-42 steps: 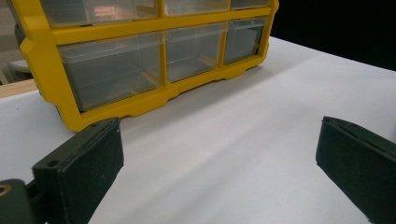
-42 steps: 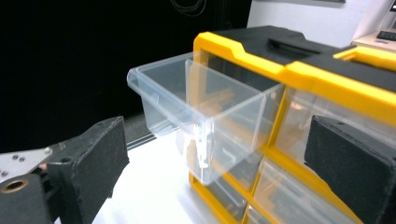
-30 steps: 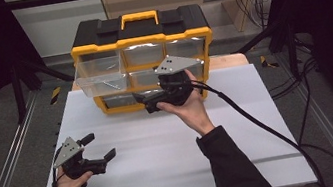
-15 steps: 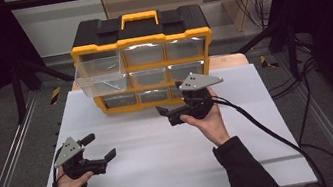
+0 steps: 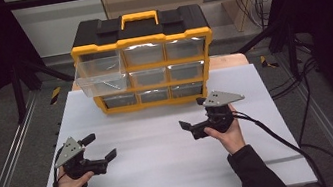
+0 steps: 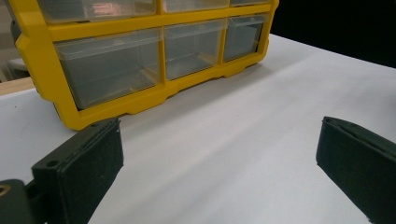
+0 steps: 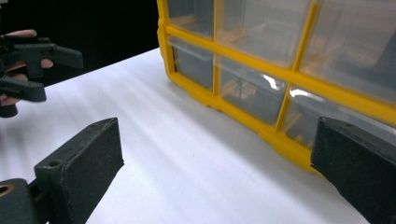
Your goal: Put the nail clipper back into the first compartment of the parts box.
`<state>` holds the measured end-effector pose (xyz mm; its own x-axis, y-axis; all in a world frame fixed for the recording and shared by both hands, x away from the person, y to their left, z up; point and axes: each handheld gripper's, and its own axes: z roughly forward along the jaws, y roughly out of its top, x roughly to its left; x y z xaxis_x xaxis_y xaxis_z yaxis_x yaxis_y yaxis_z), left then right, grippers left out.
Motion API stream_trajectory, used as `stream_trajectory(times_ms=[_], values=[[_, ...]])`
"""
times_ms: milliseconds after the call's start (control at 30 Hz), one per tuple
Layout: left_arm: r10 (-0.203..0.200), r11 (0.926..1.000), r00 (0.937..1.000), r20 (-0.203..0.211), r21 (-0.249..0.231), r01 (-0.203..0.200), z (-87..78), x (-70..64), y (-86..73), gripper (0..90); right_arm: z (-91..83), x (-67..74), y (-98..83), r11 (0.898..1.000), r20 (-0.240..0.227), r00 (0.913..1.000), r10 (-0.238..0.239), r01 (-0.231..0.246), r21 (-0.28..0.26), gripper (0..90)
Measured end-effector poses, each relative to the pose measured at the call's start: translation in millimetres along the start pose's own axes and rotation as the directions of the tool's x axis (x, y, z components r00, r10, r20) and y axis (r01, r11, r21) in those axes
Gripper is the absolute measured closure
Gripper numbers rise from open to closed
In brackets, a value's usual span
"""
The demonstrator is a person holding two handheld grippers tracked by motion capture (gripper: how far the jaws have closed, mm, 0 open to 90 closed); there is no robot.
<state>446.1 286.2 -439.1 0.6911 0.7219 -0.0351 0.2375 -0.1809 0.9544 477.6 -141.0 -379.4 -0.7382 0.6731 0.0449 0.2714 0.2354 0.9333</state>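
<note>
A yellow organizer (image 5: 145, 66) with a black top and a yellow handle stood at the far side of the white table (image 5: 167, 174), its front a grid of clear drawers. The top-left drawer (image 5: 100, 76) was pulled well out over the table, and a small thin metal piece (image 5: 111, 84) lay in it; what it was could not be told. The other drawers sat flush in the frame. The right gripper (image 5: 194, 119) hovered over the table in front of the organizer's right end, near it but not touching, with its jaws released and spread wide and nothing between them. In the right gripper view those jaws stood far apart at the lower corners, with the organizer's lower drawers (image 7: 243, 88) just beyond and the other hand's gripper off at the left edge. The left gripper (image 5: 99, 147) was held low at the near left of the table, well apart from the organizer and from the right gripper, its jaws likewise released and empty. The left gripper view looked along them toward the organizer's bottom corner (image 6: 70, 116), with bare white table between the jaws. Each gripper was held by a hand in a dark sleeve, and a black cable (image 5: 283, 141) trailed from the right one across the table toward the near right edge.
</note>
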Motion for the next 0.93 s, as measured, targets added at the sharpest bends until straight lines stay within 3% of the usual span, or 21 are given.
stream_trajectory(times_ms=[233,333,500,733,933], values=[[0.001,1.0000,1.0000,0.002,0.002,-0.001,0.5,-0.6,-0.2,0.6,-10.8,-7.2,-25.8,1.000,0.011,0.9999,-0.004,0.003,0.016,1.5],[0.003,1.0000,1.0000,0.003,0.003,-0.003,0.6,-0.7,-0.2,0.6,-15.6,-11.2,-37.0,1.000,0.001,1.0000,0.008,-0.008,0.002,1.6],[0.004,1.0000,1.0000,0.005,0.005,-0.004,0.9,-1.0,-0.5,0.6,-25.1,-20.0,-55.3,1.000,0.024,0.9993,0.029,-0.029,-0.007,1.7],[0.008,0.9999,0.9999,0.008,0.012,-0.008,2.4,-2.3,-1.2,0.6,-44.5,-29.3,-70.0,0.996,0.028,0.9981,0.054,-0.053,-0.065,1.8],[0.007,0.9998,1.0000,0.006,0.016,-0.008,3.8,-2.3,-1.7,0.7,-47.1,-34.8,-78.3,0.997,0.042,0.9973,0.060,-0.057,-0.056,1.7]])
